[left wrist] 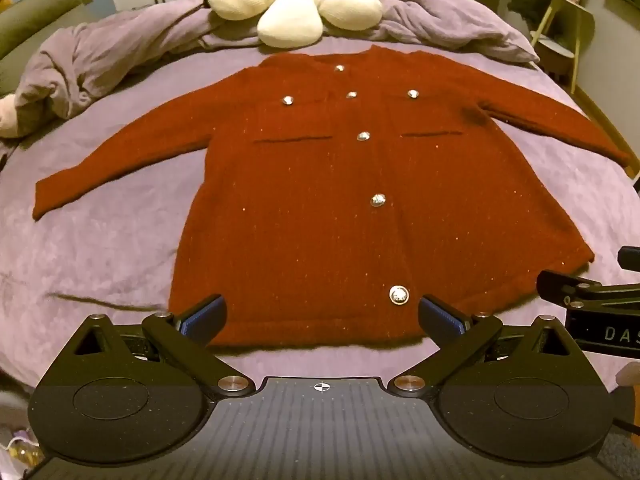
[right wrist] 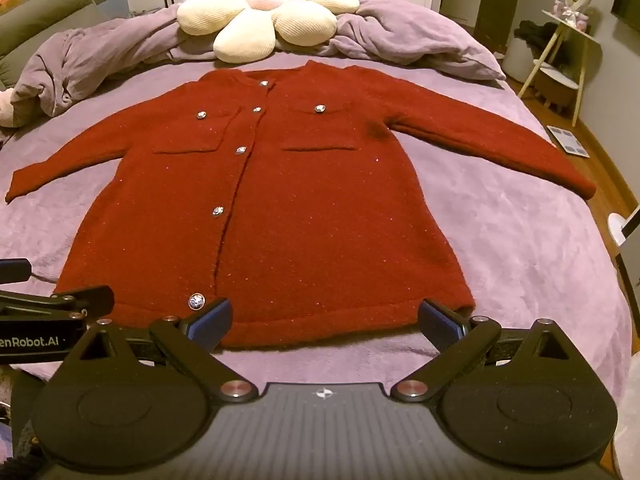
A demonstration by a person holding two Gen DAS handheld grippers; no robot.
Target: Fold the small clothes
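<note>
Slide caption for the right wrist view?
Open right gripper poised at hem of red cardigan spread flat on purple bed.

You have a dark red knitted cardigan [left wrist: 320, 200] lying flat, front up and unfolded, on the purple bed cover. Its sleeves spread out to both sides, silver buttons run down the closed front, collar farthest from you.

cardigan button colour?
Silver, shiny metallic buttons on the dark red cardigan; clearest in the left wrist view.
</note>
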